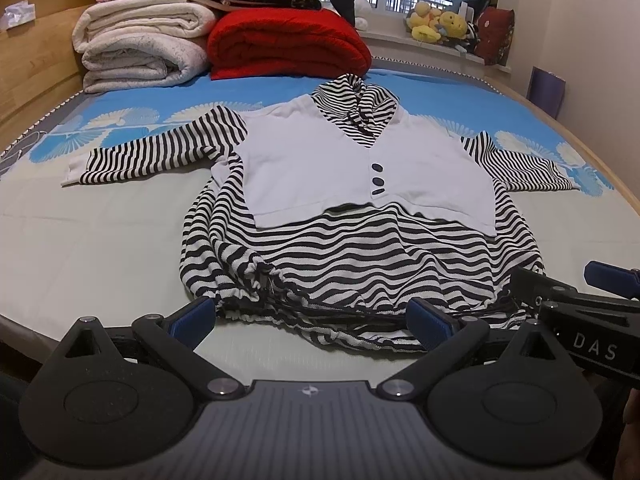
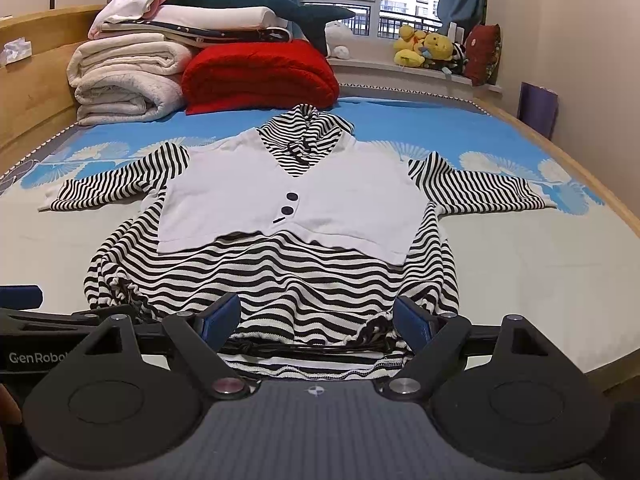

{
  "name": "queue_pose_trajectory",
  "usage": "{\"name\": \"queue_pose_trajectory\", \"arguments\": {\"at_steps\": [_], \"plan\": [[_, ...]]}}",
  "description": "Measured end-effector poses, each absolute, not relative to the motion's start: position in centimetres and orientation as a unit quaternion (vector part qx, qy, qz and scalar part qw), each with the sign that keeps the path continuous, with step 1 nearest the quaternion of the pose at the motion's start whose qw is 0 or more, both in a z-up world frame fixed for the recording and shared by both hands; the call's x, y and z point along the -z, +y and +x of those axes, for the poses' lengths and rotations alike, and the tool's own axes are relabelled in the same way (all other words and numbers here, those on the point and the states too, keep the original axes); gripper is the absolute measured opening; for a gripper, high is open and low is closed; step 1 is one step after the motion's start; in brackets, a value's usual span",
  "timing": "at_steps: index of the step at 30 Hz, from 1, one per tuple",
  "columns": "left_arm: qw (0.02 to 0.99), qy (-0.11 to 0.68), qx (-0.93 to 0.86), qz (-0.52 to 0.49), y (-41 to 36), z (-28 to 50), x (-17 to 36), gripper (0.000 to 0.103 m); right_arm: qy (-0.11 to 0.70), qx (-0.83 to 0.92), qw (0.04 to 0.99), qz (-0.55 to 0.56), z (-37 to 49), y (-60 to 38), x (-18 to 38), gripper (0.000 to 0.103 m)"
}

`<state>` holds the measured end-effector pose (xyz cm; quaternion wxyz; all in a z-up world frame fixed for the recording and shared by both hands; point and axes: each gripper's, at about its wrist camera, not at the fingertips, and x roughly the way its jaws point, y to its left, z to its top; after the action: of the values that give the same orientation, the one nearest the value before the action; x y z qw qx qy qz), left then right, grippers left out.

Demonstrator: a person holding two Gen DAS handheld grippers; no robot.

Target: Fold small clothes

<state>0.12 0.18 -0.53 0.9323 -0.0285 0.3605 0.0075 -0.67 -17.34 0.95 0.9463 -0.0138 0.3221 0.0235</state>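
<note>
Two grippers, left gripper (image 1: 314, 320) and right gripper (image 2: 316, 322), stand wide-jawed, gripping nothing, at the bottom hem of the black-and-white striped hooded top (image 1: 352, 184) lying flat mid-frame on the blue-and-grey bed sheet (image 1: 100, 232).

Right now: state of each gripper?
Left gripper: open, holding nothing, over the top's hem.
Right gripper: open, holding nothing, over the same hem.

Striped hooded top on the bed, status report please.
Left gripper open, right gripper open, both at hem. Striped hooded top flat, sleeves spread, unfolded. Nothing in the way.
</note>
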Motion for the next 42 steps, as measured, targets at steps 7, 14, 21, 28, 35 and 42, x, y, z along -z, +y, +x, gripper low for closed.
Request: {"name": "queue_pose_trajectory", "arguments": {"at_steps": [7, 14, 21, 28, 35, 42], "plan": [[0.932, 0.362, -0.01, -0.022, 0.0, 0.1, 0.4, 0.102, 0.321, -0.024, 0.947, -0.008, -0.8, -17.5, -0.8, 0.084], [0.932, 0.363, -0.013, -0.017, 0.0, 0.2, 0.3, 0.102, 0.325, -0.021, 0.945, -0.014, -0.7, -17.5, -0.8, 0.084], [0.933, 0.359, -0.009, -0.021, 0.2, 0.2, -0.3, 0.096, 0.325, -0.019, 0.946, -0.009, -0.6, -17.6, -0.8, 0.084], [0.931, 0.365, -0.023, -0.012, 1.2, 1.4, -3.0, 0.08, 0.346, -0.012, 0.938, 0.007, -0.1, -18.2, -1.0, 0.084], [0.954, 0.3, -0.005, -0.011, 1.9, 7.5, -7.9, 0.061, 0.338, -0.011, 0.941, 0.019, -0.1, -18.6, -1.6, 0.084], [0.978, 0.205, -0.047, -0.015, 3.8, 16.2, -12.5, 0.064, 0.249, -0.034, 0.967, 0.037, -1.0, -19.7, -3.9, 0.085]]}}
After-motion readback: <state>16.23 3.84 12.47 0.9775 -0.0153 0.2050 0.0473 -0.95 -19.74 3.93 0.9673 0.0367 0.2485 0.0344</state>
